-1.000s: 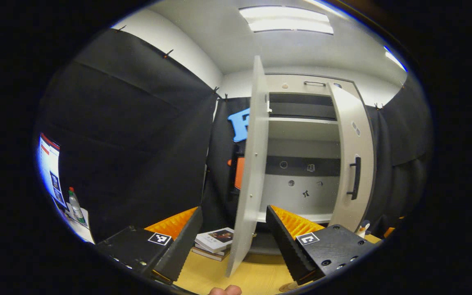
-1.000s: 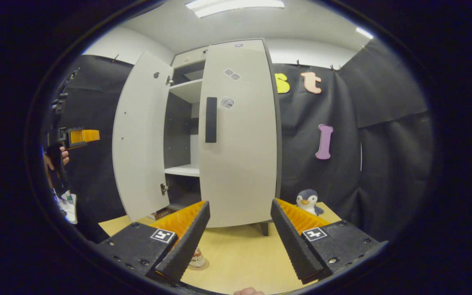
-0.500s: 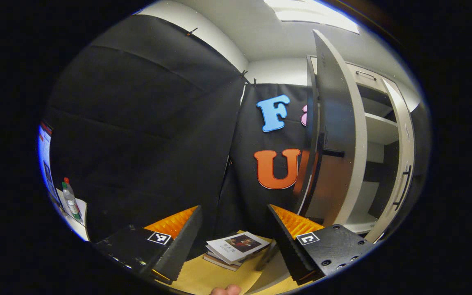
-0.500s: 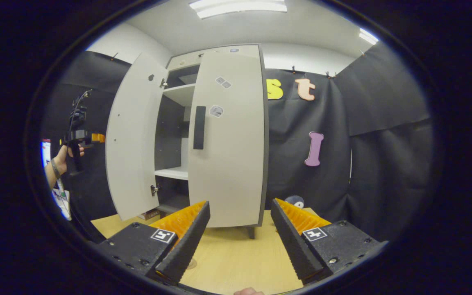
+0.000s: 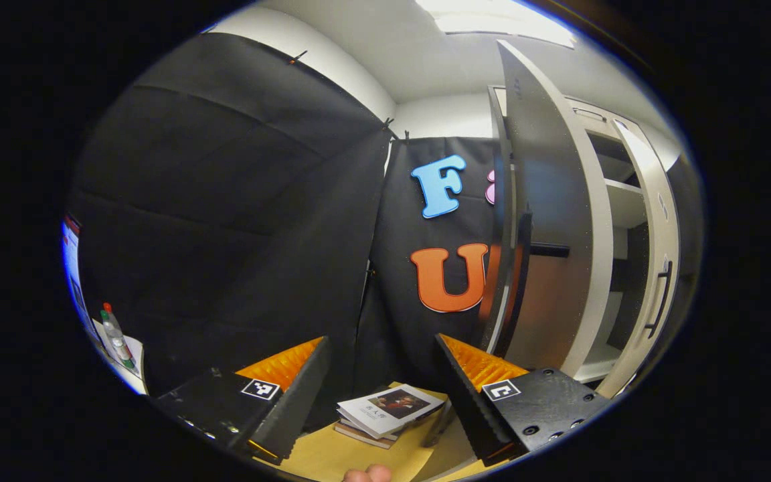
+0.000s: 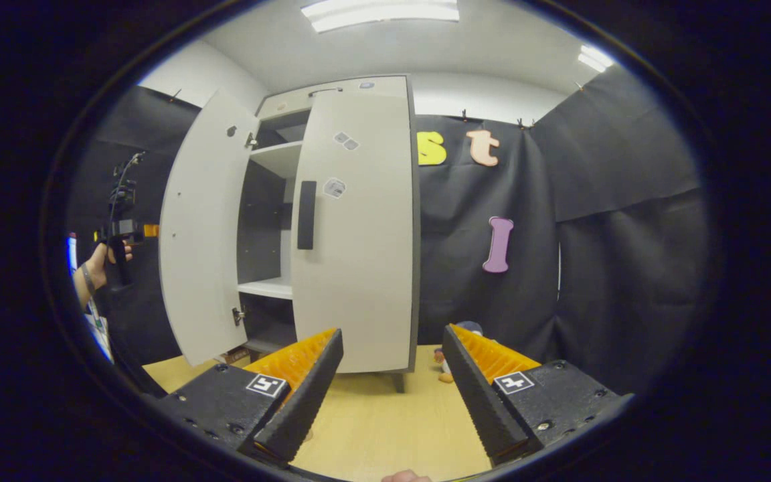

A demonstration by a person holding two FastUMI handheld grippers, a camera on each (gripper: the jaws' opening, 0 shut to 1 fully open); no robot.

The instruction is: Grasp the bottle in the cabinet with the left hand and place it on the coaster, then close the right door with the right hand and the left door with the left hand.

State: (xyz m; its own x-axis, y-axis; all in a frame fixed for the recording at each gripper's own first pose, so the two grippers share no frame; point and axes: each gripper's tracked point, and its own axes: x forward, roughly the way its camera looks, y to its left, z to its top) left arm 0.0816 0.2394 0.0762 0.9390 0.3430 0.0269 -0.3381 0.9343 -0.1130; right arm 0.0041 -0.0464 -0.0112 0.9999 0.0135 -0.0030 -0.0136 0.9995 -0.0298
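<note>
The white cabinet's left door stands wide open, while its right door with a dark handle hangs almost shut. My right gripper is open and holds nothing, low over the wooden table and well back from the right door. My left gripper is open with nothing between its fingers, out beyond the left door's outer face. That door's handle is up to the right of it. In the right gripper view the left gripper sits far left, held by a hand.
A stack of books lies on the table beside the cabinet's left foot. A plush penguin sits by the back wall, partly behind my right finger. A small bottle with a red cap stands far left outside the booth.
My left gripper has swung left, from facing the cabinet's inside to the left door's outer side. My right gripper has drawn back and the cabinet looks smaller. Both doors have kept their angles.
</note>
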